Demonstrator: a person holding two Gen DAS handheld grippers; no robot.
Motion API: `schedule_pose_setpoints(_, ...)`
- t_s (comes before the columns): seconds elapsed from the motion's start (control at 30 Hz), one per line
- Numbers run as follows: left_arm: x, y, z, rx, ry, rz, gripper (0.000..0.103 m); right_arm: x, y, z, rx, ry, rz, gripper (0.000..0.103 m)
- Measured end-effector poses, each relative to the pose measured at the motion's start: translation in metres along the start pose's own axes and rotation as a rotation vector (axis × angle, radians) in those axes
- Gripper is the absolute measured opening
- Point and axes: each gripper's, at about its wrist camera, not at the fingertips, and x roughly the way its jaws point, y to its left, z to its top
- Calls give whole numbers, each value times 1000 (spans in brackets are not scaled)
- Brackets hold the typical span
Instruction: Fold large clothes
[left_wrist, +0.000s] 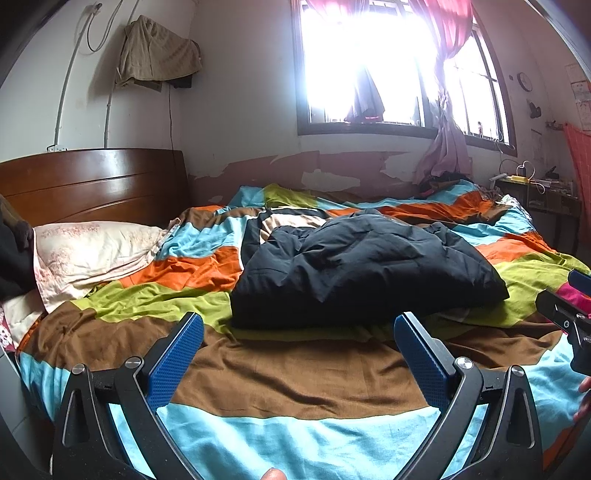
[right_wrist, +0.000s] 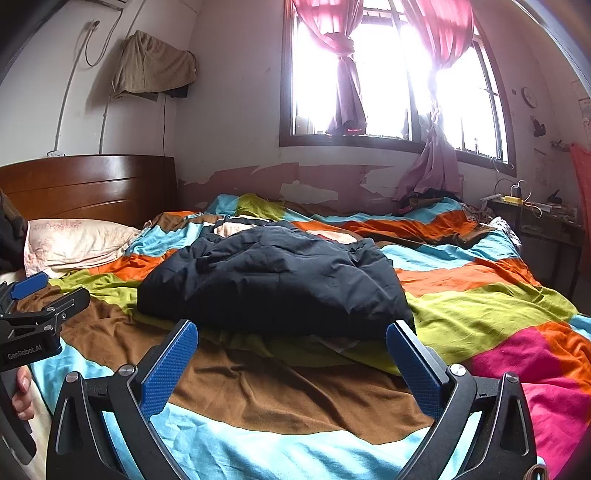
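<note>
At the lower right of the right wrist view a magenta patch of the striped bedspread (right_wrist: 280, 391) shows, cut off in the left wrist view; the left view alone catches more of the pale pillow (left_wrist: 92, 254) at mid left. Across both, the dark jacket (left_wrist: 362, 266) (right_wrist: 273, 280) lies crumpled and puffy, its fabric matte, at the frame's centre, just beyond the tips of both tongs and apart from them. Left tongs (left_wrist: 299, 328) and right tongs (right_wrist: 291, 336) are spread wide, gripping nothing, their blue pads (left_wrist: 177, 354) dimpled.
</note>
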Motion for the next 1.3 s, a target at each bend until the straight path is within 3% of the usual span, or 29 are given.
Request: schedule_pose_setpoints(1.3,0,2,-3,12,-6,-2,101,2,0,-2,5,12,4,103)
